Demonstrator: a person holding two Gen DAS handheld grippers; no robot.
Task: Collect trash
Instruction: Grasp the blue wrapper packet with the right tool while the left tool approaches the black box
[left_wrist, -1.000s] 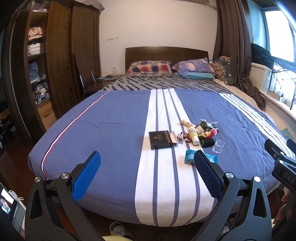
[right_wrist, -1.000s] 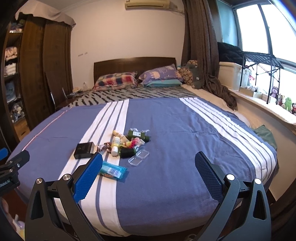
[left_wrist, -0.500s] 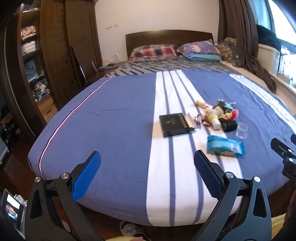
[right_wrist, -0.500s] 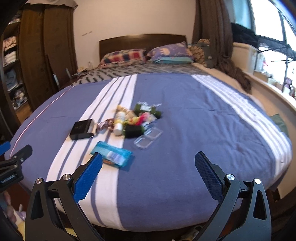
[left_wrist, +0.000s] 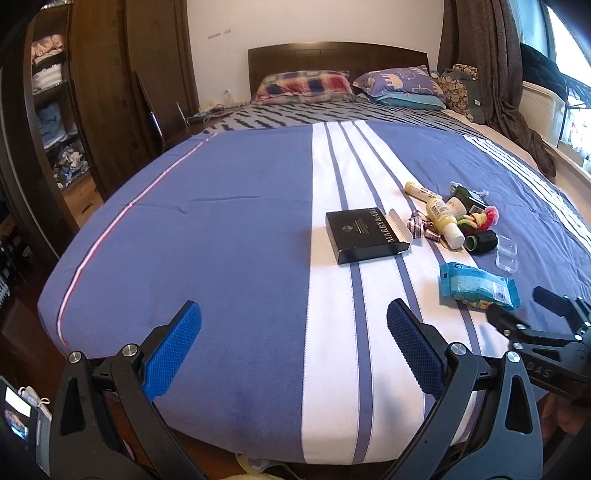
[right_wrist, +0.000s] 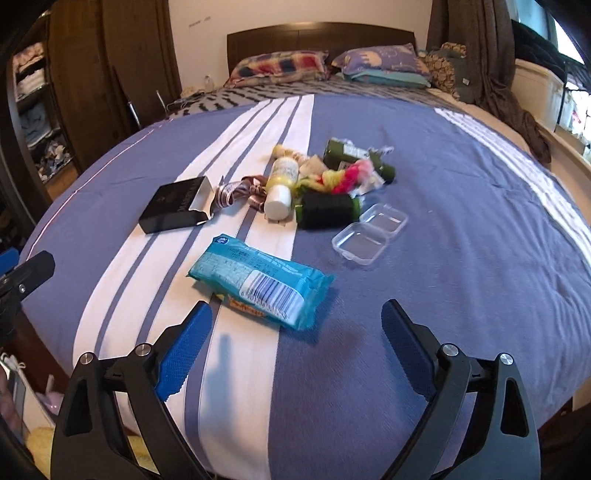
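Bed w/ blue cover, white-and-blue stripes, fills both views; trash lot lies on it, mid-frame in right wrist view, right of centre in left wrist view. Item 1: teal plastic snack packet w/ barcode, flat on the white stripe band, lower centre of right wrist view, just above and between the right gripper fingers, not touched. Item 2: black flat cardboard box w/ open end flap, left of centre. Item 3: clear plastic hinged case, lying open, right of centre. Item 4: pale yellow plastic bottle w/ white cap, on its side, upper centre. Item 5: dark green cylindrical roll, just right of the bottle cap. Item 6: pink-and-yellow fuzzy tangle, just above the roll. Item 7: striped ribbon scraps, betw. box and bottle. Further dark green pieces behind the tangle; type unclear. Right gripper: blue-padded fingers wide apart, closing slightly, nothing betw. them but bed cover. Left gripper: bottom of left wrist view, fingers wide, empty, over the cover near the bed's foot, well apart from the box. Background, top of frame: wooden headboard, plaid pillow, purple pillow; dark wooden wardrobe at upper left.
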